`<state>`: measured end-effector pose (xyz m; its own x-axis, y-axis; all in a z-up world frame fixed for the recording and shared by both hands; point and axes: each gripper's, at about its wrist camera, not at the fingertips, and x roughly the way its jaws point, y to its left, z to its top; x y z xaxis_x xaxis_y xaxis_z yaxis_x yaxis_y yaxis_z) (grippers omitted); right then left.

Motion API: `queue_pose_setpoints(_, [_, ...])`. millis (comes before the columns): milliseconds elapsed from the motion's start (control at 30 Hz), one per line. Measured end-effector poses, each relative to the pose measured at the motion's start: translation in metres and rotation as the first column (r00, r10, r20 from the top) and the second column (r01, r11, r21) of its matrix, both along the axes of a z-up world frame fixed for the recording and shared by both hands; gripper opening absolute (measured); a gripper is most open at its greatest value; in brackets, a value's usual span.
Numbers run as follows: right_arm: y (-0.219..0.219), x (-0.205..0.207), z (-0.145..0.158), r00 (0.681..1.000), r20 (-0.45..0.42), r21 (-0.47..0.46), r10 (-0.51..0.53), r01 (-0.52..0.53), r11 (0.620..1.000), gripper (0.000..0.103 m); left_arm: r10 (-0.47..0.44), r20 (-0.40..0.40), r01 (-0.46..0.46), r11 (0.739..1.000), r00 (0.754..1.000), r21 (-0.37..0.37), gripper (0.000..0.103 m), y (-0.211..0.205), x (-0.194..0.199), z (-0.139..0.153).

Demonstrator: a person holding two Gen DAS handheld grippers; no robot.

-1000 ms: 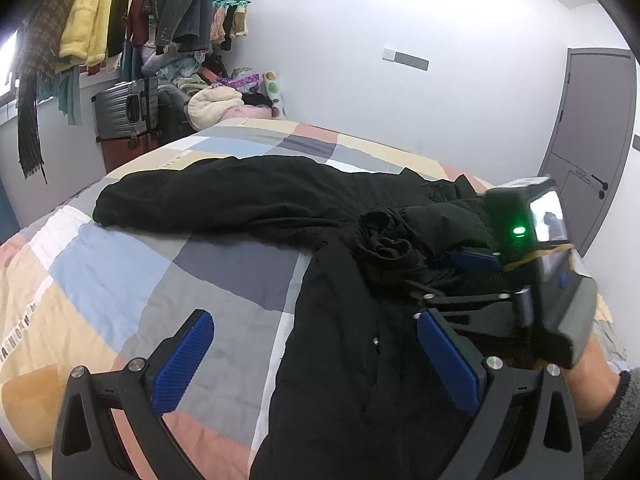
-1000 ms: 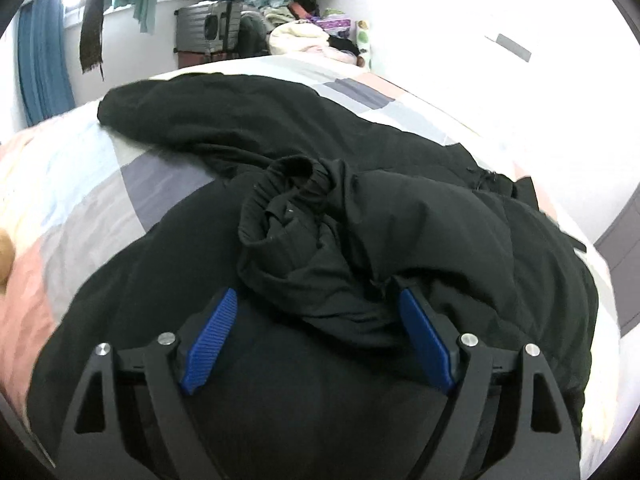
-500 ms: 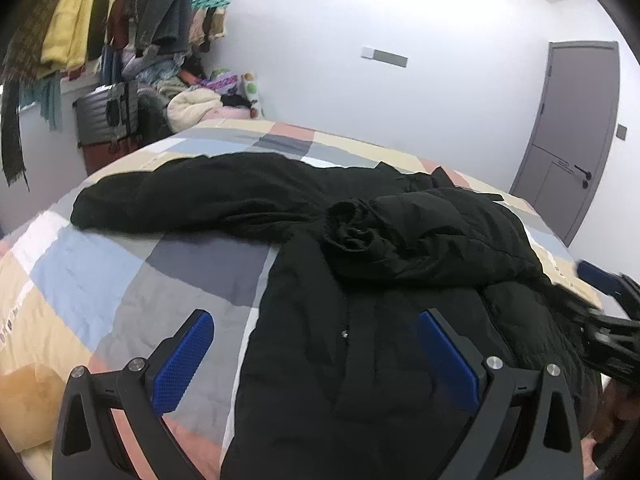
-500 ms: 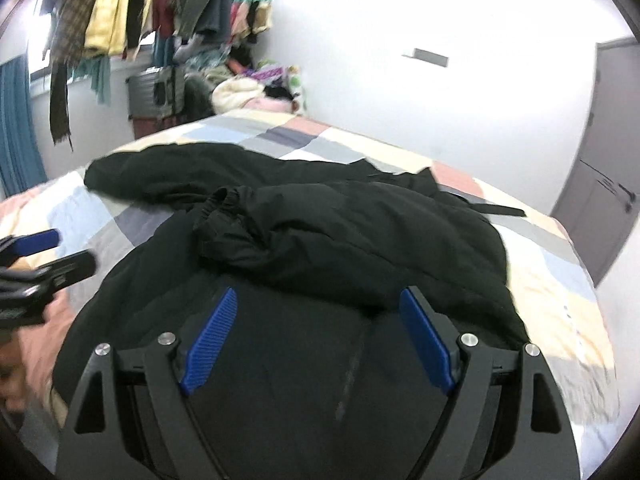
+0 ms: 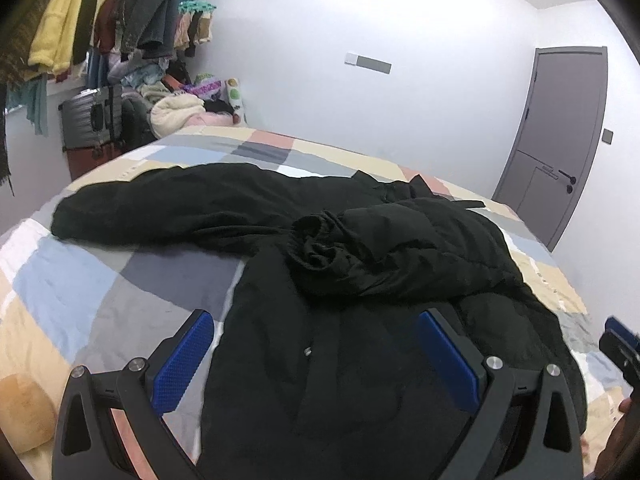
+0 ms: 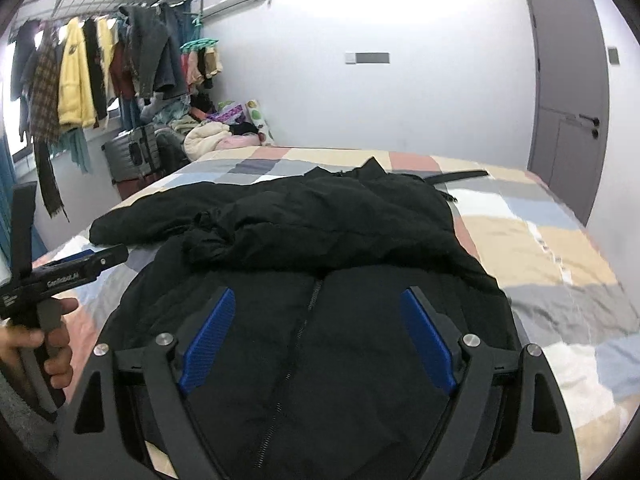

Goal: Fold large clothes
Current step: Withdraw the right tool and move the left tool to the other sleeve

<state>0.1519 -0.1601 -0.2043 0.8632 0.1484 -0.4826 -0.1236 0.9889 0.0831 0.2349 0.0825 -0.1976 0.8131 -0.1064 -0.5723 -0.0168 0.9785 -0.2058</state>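
Observation:
A large black padded jacket (image 5: 328, 320) lies front up on the patchwork bed; it also shows in the right wrist view (image 6: 320, 264). Its right sleeve (image 5: 400, 248) is folded across the chest, cuff bunched near the middle. The other sleeve (image 5: 160, 208) stretches out to the left. My left gripper (image 5: 316, 356) is open and empty above the jacket's lower left side. My right gripper (image 6: 318, 336) is open and empty above the zip (image 6: 296, 344) at the hem end. The left gripper also shows in the right wrist view (image 6: 72, 268), held in a hand.
The patchwork bed cover (image 5: 80, 288) runs left and right of the jacket (image 6: 552, 264). A grey suitcase (image 5: 94, 116) and piled clothes (image 5: 176, 108) stand past the bed's far corner. Clothes hang on a rack (image 6: 80, 80) at the left. A grey door (image 6: 568, 92) is at the right.
The right gripper has let go of the folded sleeve and pulled back to the hem end. Both grippers have risen and drawn away from the jacket. The sleeve stays across the chest.

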Motion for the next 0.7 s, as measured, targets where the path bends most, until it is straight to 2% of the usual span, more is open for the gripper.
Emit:
queue_pose_setpoints(33, [-0.005, 0.001, 0.000, 1.000, 0.002, 0.012, -0.010, 0.010, 1.000, 0.088, -0.003, -0.002, 0.003, 1.000, 1.000, -0.010, 0.103, -0.001, 0.005, 0.000])
queue_pose_setpoints(100, [-0.015, 0.002, -0.001, 1.000, 0.009, 0.053, -0.028, 0.027, 0.998, 0.103, -0.009, -0.009, 0.009, 1.000, 1.000, -0.021, 0.103, -0.005, 0.015, 0.000])
queue_pose_setpoints(200, [-0.023, 0.003, -0.002, 0.999, 0.015, 0.087, -0.029, 0.027, 0.996, 0.103, -0.029, -0.032, 0.029, 0.999, 0.999, -0.017, 0.102, -0.013, 0.032, -0.003])
queue_pose_setpoints(333, [-0.025, 0.002, -0.006, 0.999, 0.035, 0.077, -0.038, 0.035, 0.996, 0.103, -0.062, -0.072, 0.061, 0.998, 0.995, -0.023, 0.098, -0.019, 0.061, -0.011])
queue_pose_setpoints(400, [-0.027, 0.004, -0.008, 0.999, 0.039, 0.080, -0.037, 0.034, 0.996, 0.103, -0.071, -0.111, 0.066, 0.996, 0.991, -0.054, 0.092, -0.018, 0.082, -0.021])
queue_pose_setpoints(500, [-0.035, 0.011, -0.014, 0.998, 0.031, 0.095, -0.052, 0.049, 0.994, 0.103, -0.077, -0.170, 0.055, 0.990, 0.982, -0.131, 0.090, -0.013, 0.115, -0.041])
queue_pose_setpoints(567, [-0.041, 0.018, -0.020, 0.998, 0.019, 0.116, -0.067, 0.064, 0.991, 0.103, -0.069, -0.204, 0.042, 0.990, 0.977, -0.136, 0.082, -0.012, 0.138, -0.055])
queue_pose_setpoints(667, [-0.048, 0.032, -0.027, 0.996, -0.010, 0.117, -0.086, 0.087, 0.989, 0.103, -0.059, -0.242, 0.029, 0.991, 0.969, -0.128, 0.065, -0.014, 0.162, -0.067])
queue_pose_setpoints(700, [-0.051, 0.035, -0.029, 0.995, -0.014, 0.114, -0.102, 0.103, 0.988, 0.103, -0.053, -0.245, 0.022, 0.992, 0.968, -0.126, 0.053, -0.015, 0.168, -0.067])
